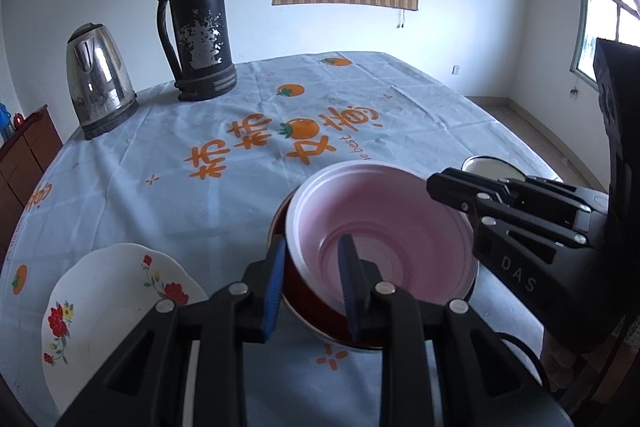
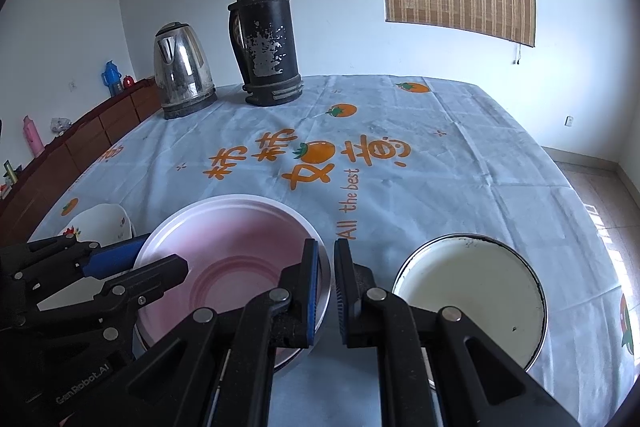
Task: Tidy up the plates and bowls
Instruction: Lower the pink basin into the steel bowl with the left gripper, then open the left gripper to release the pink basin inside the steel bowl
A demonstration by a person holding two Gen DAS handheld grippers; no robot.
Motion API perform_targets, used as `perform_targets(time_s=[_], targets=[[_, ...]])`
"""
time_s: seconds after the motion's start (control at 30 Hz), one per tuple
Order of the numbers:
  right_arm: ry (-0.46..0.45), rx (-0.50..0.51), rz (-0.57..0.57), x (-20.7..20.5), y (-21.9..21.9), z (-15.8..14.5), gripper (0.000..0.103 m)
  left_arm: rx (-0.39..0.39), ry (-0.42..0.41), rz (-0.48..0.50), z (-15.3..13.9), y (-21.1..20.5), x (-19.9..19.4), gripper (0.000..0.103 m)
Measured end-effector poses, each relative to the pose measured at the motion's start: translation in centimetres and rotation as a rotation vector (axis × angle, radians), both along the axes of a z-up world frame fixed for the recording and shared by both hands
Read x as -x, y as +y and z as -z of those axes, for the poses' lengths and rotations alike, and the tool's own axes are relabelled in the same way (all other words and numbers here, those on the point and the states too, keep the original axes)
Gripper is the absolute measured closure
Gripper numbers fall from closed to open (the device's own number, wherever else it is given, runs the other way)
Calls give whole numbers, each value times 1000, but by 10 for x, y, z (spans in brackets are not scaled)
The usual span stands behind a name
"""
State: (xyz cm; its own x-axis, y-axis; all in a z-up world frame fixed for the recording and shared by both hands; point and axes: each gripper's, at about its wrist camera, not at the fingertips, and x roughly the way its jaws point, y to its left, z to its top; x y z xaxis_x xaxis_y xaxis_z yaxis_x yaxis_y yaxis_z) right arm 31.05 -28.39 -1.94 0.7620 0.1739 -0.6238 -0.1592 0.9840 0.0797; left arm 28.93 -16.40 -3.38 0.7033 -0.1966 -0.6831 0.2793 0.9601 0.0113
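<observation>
Two grippers hang over the table (image 2: 440, 163); the left gripper (image 1: 312, 283) pinches the near rim of the pink bowl (image 1: 384, 223), which sits inside a red bowl (image 1: 316, 319). Beside it, the right gripper (image 2: 326, 291) has its fingers nearly together, holding nothing; a cream plate (image 2: 472, 291) lies to its right, and a flowered plate (image 1: 108, 303) lies at far left.
</observation>
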Motion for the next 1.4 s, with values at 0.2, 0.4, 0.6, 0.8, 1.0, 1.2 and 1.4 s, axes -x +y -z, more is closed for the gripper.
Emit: perform_targets(time_s=[0.2,0.4,0.6,0.8,1.0,1.2,1.4], targets=[[-1,1,0,0,0,0,94,3,2,1,1,1,-1,79],[-1,1,0,0,0,0,94,-2,-3,-1,0,2,-1,79],[-6,3,2,0,0,0,94,-14,-28,-11,-3,3,0,79],[-8,6,1,0,-1,-1,94,-24,-29,-20,0,3,-2,79],[-10,6,2,0,0,-1,94,-61,-52,-29,1,0,-1,79],[-10,5,2,0,0,-1,94,-82,-62,-46,2,2,-1,71],[-14,4,-7,2,2,-3,94,-79,-50,-64,6,5,-5,66]])
